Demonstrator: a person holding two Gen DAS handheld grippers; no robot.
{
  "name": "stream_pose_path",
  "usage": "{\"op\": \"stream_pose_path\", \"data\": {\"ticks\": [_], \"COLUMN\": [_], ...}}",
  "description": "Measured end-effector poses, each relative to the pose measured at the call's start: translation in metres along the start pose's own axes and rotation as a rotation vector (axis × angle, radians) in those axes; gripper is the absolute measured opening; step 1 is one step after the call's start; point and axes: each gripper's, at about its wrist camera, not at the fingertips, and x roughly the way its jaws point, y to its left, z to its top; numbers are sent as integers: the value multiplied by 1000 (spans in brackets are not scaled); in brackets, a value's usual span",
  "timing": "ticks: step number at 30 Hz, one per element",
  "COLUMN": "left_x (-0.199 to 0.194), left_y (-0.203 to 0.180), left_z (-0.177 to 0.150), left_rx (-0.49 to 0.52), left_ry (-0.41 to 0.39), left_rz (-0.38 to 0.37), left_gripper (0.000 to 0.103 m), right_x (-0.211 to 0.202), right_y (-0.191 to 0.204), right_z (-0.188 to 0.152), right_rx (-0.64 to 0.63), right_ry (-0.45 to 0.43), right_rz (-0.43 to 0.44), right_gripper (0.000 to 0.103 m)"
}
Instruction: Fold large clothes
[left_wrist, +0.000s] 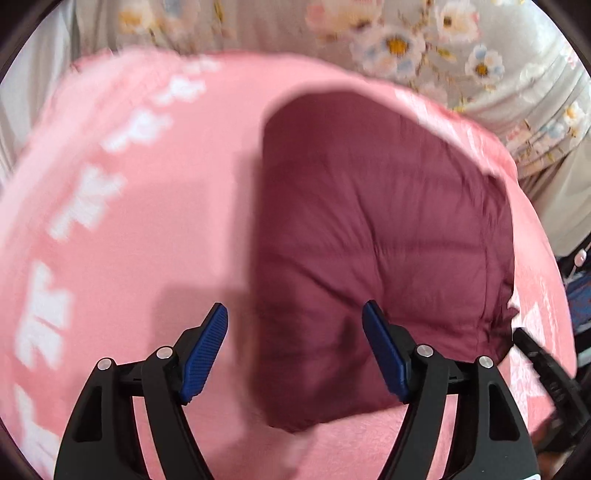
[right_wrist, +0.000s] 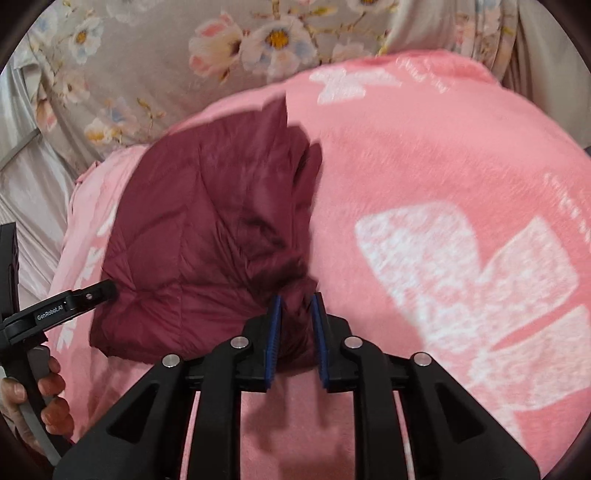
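A maroon padded jacket (left_wrist: 376, 236) lies folded into a compact bundle on a pink blanket (left_wrist: 129, 221). My left gripper (left_wrist: 294, 314) is open and empty, its blue pads spread over the jacket's near left edge. In the right wrist view the jacket (right_wrist: 192, 240) fills the middle left. My right gripper (right_wrist: 296, 301) is shut on a bunched fold at the jacket's near right corner. The left gripper also shows in the right wrist view (right_wrist: 74, 299), its tip at the jacket's left edge, held by a hand.
The pink blanket (right_wrist: 443, 184) has white bow patterns and covers the bed. A grey floral sheet (right_wrist: 147, 55) lies behind it. The other gripper's black arm (left_wrist: 546, 373) reaches in at the right. Dark items sit off the bed's right edge (left_wrist: 580, 295).
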Motion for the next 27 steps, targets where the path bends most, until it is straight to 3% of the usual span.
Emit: {"op": "stream_pose_path", "data": {"ticks": [3,4,5,8,13,19,22,27], "left_x": [-21,-25,-29,-26,6,60,93,114], "left_y": [5,3,-1,-13,-33,-61,-64,-71], "left_z": [32,43,60,92,131,142,134,120], "left_rx": [4,8,18,28,27,70,64,92], "left_ry": [-68,-88,-118,-150,-108,-61,-20,-67], "left_rz": [18,29,45,74,69,114,119,162], "left_gripper": [71,71,71,71,71,72,76,82], "right_x": [-12,-13,-11,6,59,122,141,152], "right_y": [1,2,6,18,31,26,16,13], "right_z": [32,43,56,91,129,125,111,98], "right_rx": [32,40,39,31,67,117,137,104], "right_ry": [-51,-63,-78,-91,-25,84,81,52], "right_rz": [38,44,46,41,35,17,10,-17], "right_gripper": [25,35,38,38,38,37,33,31]}}
